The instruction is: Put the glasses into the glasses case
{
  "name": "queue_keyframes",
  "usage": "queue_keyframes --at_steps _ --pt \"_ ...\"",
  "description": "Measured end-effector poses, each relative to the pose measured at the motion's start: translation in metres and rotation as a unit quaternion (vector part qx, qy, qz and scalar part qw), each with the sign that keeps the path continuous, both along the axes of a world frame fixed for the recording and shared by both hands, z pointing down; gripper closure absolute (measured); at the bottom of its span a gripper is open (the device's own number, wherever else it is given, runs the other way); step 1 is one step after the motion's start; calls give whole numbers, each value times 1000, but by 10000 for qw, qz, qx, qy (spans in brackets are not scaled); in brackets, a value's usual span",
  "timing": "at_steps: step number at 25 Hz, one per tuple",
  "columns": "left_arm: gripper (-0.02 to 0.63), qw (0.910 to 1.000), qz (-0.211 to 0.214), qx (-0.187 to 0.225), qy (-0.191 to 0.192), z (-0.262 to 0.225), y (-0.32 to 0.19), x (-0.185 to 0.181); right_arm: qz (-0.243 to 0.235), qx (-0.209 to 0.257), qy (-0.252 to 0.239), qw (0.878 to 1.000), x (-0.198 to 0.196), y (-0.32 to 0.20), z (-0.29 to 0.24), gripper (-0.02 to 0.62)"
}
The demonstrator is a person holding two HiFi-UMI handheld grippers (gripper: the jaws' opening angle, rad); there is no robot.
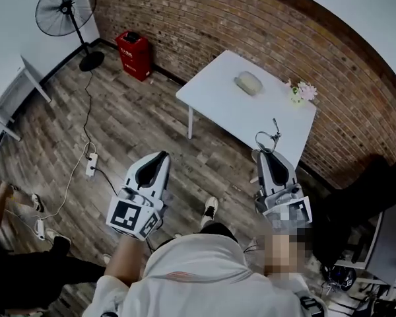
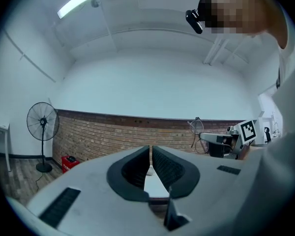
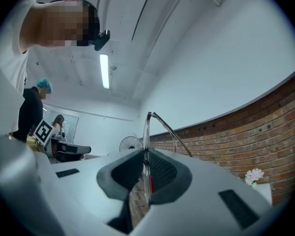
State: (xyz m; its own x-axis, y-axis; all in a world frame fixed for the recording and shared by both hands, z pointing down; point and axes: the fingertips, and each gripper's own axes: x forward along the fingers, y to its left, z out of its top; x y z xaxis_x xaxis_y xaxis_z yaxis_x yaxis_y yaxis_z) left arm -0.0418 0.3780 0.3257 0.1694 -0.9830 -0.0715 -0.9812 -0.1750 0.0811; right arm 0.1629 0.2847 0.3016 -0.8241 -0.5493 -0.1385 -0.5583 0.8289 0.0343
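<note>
A pair of thin wire-framed glasses [image 1: 269, 138] sticks up from my right gripper [image 1: 268, 154], which is shut on the frame. In the right gripper view the glasses [image 3: 148, 132] stand edge-on between the dark pads, one temple arm curving off to the right. The pale oval glasses case [image 1: 249, 82] lies closed on the white table [image 1: 218, 94], ahead of both grippers. My left gripper [image 1: 161, 156] hangs over the wooden floor left of the table, shut with nothing in it. From the left gripper [image 2: 151, 152] view the glasses [image 2: 197, 132] show at the right.
A small bunch of flowers [image 1: 302, 92] sits at the table's far right corner, near the brick wall. A red bin [image 1: 133, 55] and a standing fan [image 1: 69, 8] are at the back left. A power strip [image 1: 91, 165] and cables lie on the floor. A person's feet [image 1: 36, 203] show at left.
</note>
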Motion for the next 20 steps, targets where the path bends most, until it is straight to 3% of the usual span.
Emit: queue_keyframes --at_steps 8,20 --pt "578 9996 -169 50 -205 -16 -90 -12 -113 -29 -207 9997 -11 -101 -5 511" --pt "578 9990 185 -95 -399 -17 -249 41 211 -279 -260 9991 46 -255 9 510"
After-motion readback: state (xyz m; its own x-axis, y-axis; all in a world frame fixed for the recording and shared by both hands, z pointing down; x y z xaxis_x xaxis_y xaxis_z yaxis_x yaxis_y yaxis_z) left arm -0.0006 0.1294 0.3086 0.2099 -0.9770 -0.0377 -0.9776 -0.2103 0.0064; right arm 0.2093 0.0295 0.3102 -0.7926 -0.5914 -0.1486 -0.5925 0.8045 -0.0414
